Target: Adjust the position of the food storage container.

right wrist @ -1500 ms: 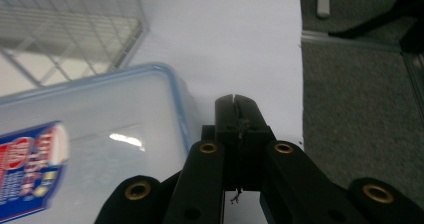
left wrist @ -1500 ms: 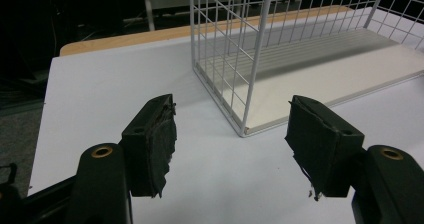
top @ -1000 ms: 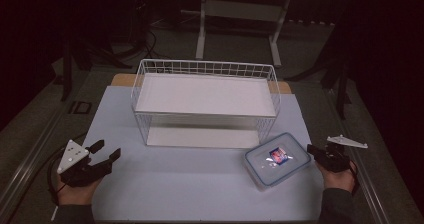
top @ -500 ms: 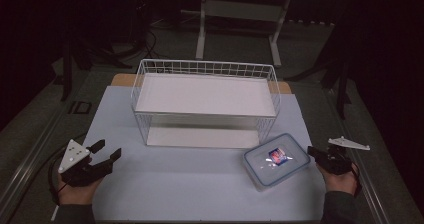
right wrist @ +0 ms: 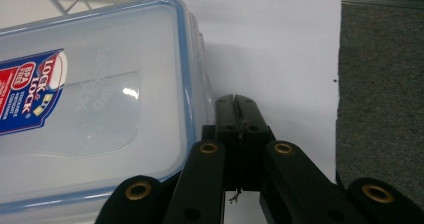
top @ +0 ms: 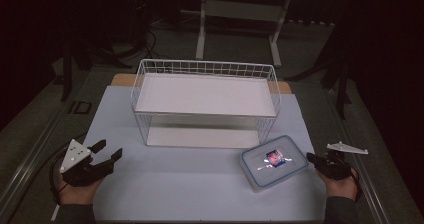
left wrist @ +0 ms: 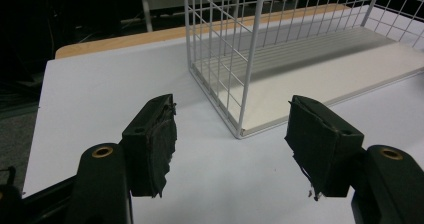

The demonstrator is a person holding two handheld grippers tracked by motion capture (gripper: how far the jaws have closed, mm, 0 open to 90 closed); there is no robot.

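A clear plastic container with a blue-rimmed lid and a red-and-blue label lies flat on the table's near right. My right gripper is just to its right with its jaws shut. In the right gripper view the closed tips lie right beside the container's side, with nothing between them. My left gripper rests near the front left corner, open and empty. In the left gripper view its jaws point at the near corner of the white wire basket.
The white wire basket stands in the middle of the pale table, with a white shelf on top and a white floor below. A table frame and cables stand on the dark floor beyond. Bare tabletop lies between the two hands.
The right hand has slipped slightly toward the near edge, beside the container. The left hand and the container have stayed put.
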